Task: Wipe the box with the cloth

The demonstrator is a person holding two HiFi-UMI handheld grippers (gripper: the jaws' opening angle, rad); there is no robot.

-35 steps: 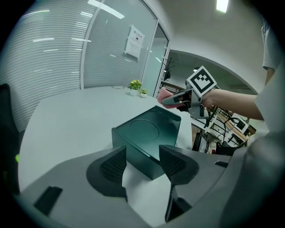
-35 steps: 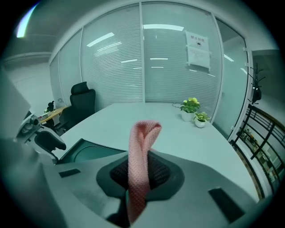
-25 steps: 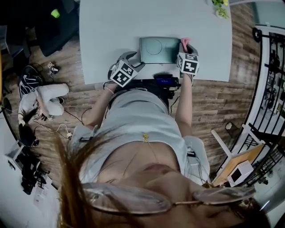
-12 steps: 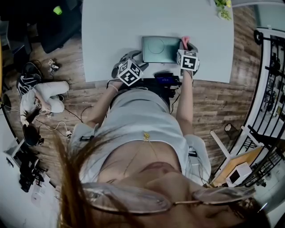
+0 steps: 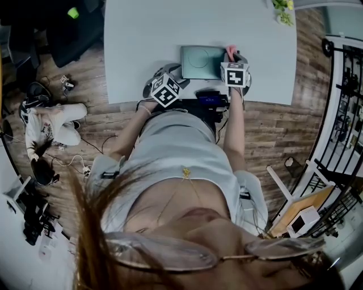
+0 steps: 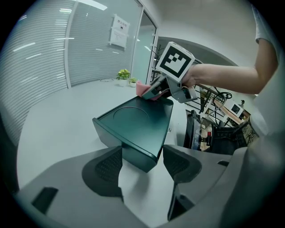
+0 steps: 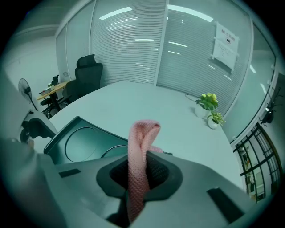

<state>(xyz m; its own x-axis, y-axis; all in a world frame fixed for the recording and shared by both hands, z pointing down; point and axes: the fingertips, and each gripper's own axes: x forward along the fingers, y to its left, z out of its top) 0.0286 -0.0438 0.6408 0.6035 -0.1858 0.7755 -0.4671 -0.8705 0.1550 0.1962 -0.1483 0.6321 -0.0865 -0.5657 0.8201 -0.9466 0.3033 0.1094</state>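
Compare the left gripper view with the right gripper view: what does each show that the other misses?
Only the left gripper view: the left gripper, its jaws open and just opened wider, with the near corner of the box between them, ungripped. It also shows the right gripper from outside and the person's forearm.
Only the right gripper view: the right jaws shut on the pink cloth, and an office chair.
Both: the dark green box, the pink cloth, the pale table and the potted plants.

Pale table [image 5: 147,39] with a dark green box [image 5: 199,62] near its front edge, small potted plants [image 5: 281,10] at a far corner.
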